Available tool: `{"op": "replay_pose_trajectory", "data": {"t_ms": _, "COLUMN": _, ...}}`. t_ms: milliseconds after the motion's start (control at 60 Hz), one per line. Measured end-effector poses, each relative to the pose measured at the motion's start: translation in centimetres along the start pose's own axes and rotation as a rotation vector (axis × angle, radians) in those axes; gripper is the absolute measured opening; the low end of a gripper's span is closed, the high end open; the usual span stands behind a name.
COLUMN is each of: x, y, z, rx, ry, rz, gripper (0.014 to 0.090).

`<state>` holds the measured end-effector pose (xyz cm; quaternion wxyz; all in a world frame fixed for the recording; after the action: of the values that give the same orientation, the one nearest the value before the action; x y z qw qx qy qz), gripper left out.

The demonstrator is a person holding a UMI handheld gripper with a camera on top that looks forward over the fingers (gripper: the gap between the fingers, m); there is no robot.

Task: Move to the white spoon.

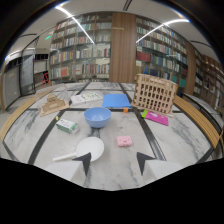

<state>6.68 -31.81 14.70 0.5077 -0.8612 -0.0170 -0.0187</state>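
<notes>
White spoon point(84, 149) lies on the marble counter point(175, 145) just ahead of the hand-held gripper's point(113, 161) left finger (bowl end away, handle pointing left), the fingers spread apart and empty

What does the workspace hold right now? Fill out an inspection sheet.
Surface: marble table with dark stripes.
Job's things: white spoon lying flat, just ahead of the left finger.
Clutter: blue bowl, pink block, wooden crate, blue sheet, pink card, small green-white box.
Grippers: gripper open, holding nothing.
Cables: nothing seen.
Surroundings: library bookshelves, ceiling strip lights.
</notes>
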Motion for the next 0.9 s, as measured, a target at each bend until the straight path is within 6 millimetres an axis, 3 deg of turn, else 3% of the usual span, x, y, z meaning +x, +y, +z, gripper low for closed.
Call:
{"op": "replay_pose_trajectory", "data": {"t_ms": 83, "x": 0.2, "y": 0.3, "z": -0.4, "rx": 0.004, "ry": 0.011, "rz": -0.011, "gripper": 0.0858}}
{"op": "replay_pose_trajectory", "data": {"t_ms": 283, "x": -1.7, "y": 3.8, "z": -3.7, "rx": -0.032, "ry": -0.007, "rz": -0.019, "gripper": 0.0856}}
{"op": "replay_pose_trajectory", "data": {"t_ms": 500, "x": -6.3, "y": 7.3, "z": -4.5, "rx": -0.071, "ry": -0.045, "rz": -0.014, "gripper": 0.0857}}
{"op": "replay_pose_trajectory", "data": {"t_ms": 633, "x": -9.0, "y": 8.4, "z": -2.8, "rx": -0.084, "ry": -0.059, "rz": -0.044, "gripper": 0.0859}}
{"op": "replay_pose_trajectory", "data": {"t_ms": 900, "x": -11.0, "y": 7.1, "z": 3.9, "rx": -0.101, "ry": -0.051, "rz": -0.038, "gripper": 0.0858}}
